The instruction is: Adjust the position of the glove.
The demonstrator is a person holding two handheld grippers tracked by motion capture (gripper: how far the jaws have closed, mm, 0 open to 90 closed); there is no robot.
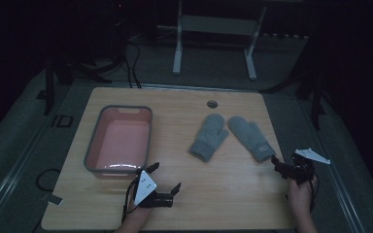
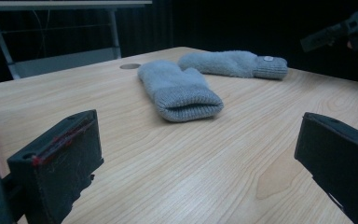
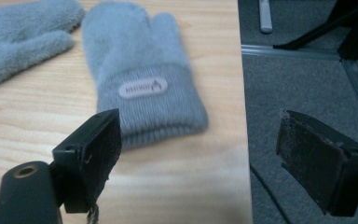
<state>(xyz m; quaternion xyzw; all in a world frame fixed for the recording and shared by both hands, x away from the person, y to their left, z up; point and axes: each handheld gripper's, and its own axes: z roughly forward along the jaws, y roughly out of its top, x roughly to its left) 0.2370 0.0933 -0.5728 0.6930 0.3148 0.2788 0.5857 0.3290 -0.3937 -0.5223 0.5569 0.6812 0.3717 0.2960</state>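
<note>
Your pale wood-grain worktop (image 1: 126, 204) stands in a dark room on grey carpet, carrying a grey-rimmed pink plastic basin (image 1: 119, 141) and two fluffy grey knitted mittens, left mitten (image 1: 209, 137) and right mitten (image 1: 251, 138), lying side by side. Your left tool (image 1: 166, 180) rests near the basin with jaws apart and empty; your right tool (image 1: 278, 165), also apart and empty, hovers just beside the right mitten's cuff. The right gripper view shows an oval label on that cuff (image 3: 142, 87), unreadable from the high view.

The table (image 1: 175, 204) under my tongs was pale wood-grain board, smooth with a soft sheen, the streaks of grain plain in my left gripper view. The two mittens (image 1: 209, 138) (image 1: 251, 138) were grey knitted cloth, fuzzy and matt, each with a ribbed cuff; the right one (image 3: 140, 84) carried a small, smooth, pale label on that cuff. The basin (image 1: 91, 145) looked like plastic, grey at the rim, pink and slightly glossy inside. My left gripper (image 1: 165, 182) had matt black jaws, their pads rough and scuffed; my right gripper (image 3: 198, 154) showed the same dull black, frayed at the pad edges.
</note>
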